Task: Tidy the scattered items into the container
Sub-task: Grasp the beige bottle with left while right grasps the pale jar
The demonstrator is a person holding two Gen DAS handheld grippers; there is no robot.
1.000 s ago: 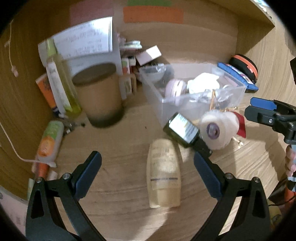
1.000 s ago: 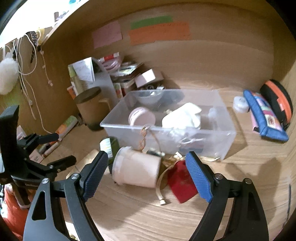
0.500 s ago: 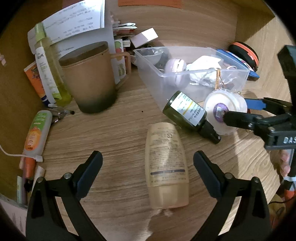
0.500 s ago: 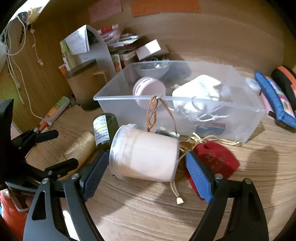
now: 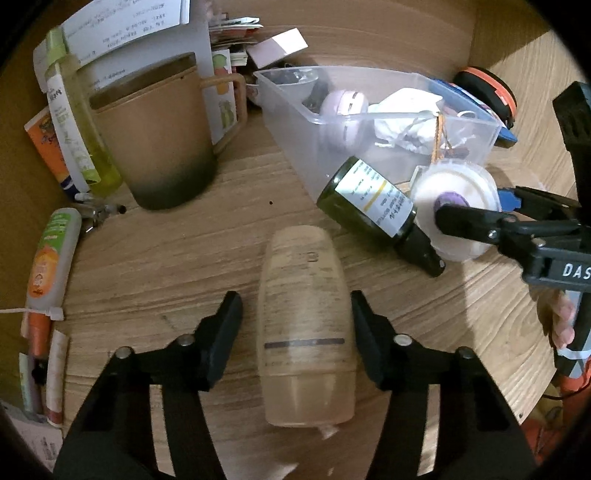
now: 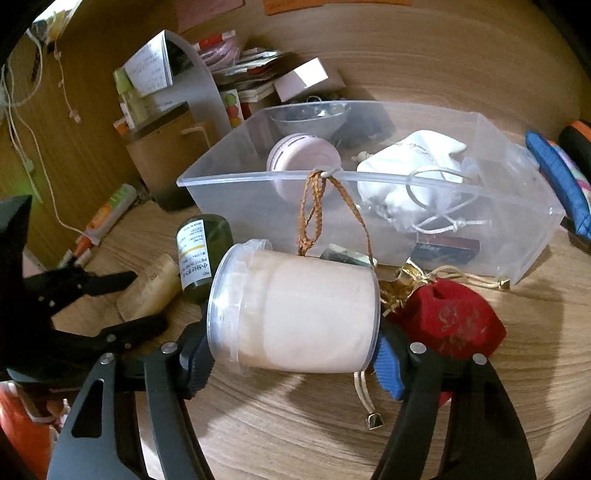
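Dim, warm indoor light, soft shadows, slight blur, strong fisheye bending toward black corners.

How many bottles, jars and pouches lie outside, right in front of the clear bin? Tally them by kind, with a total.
Bottles: 2 (beige bottle, dark green bottle)
Jars: 1 (white jar)
Pouches: 1 (red pouch)
Total: 4

We cannot read label on green bottle (image 5: 373,201): print too small. Beige bottle (image 5: 306,325) blurred, its text illegible. We lose lower rim of white jar (image 6: 295,314) behind right gripper (image 6: 291,354) fingers, and red pouch (image 6: 450,321) partly behind jar. Paper (image 5: 125,22) above mug (image 5: 155,136) cut off by top edge.
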